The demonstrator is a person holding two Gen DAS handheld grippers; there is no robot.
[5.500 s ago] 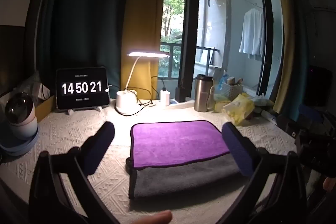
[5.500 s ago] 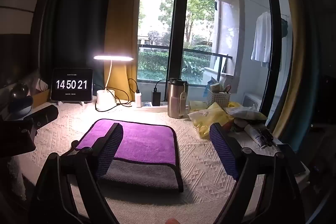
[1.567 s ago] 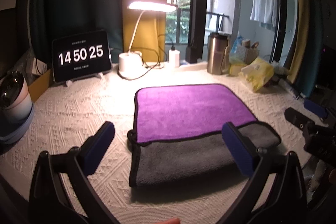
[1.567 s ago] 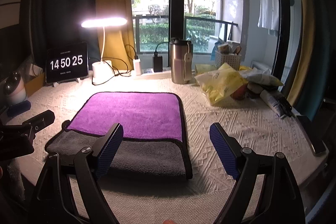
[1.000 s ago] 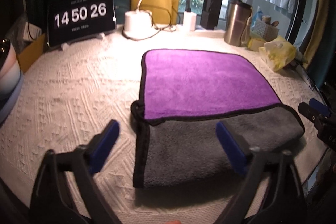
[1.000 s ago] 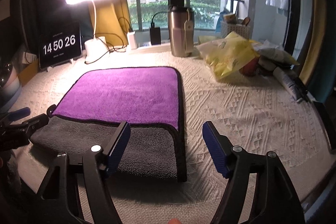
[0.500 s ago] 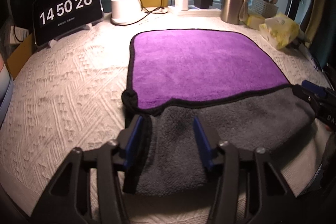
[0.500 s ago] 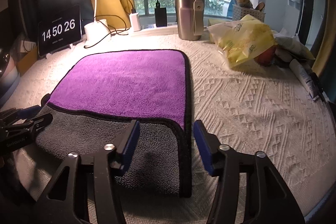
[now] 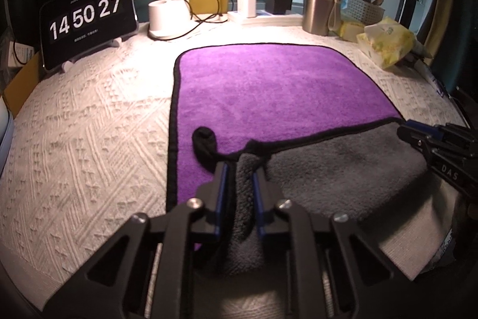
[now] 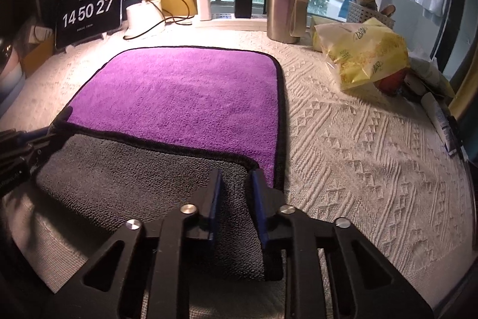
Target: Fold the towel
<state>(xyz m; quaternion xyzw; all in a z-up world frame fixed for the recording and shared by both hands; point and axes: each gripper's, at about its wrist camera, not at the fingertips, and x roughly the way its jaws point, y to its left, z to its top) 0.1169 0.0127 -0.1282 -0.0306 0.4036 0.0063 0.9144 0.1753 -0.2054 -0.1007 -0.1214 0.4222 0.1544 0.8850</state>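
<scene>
Microfibre, purple on one face and grey on the other with black piping, makes up the towel (image 9: 269,85), which lies near the front edge of the worktop (image 9: 89,115) with a grey flap turned over along its near side. It looks soft, light and limp, so it should drape and sag wherever it is unsupported; the piped corners are the sensible places to take it. The left claw (image 9: 241,187) pinches a bunched fold of grey pile at the near left corner, and the right claw (image 10: 234,193) is pressed together on the near right corner. A white knitted cloth with raised diamonds covers the worktop and may drag on the pile. Behind stand a clock tablet (image 9: 86,20), a lamp base (image 9: 167,17), a steel flask (image 10: 286,5) and a yellow bag (image 10: 361,56), before a window.
</scene>
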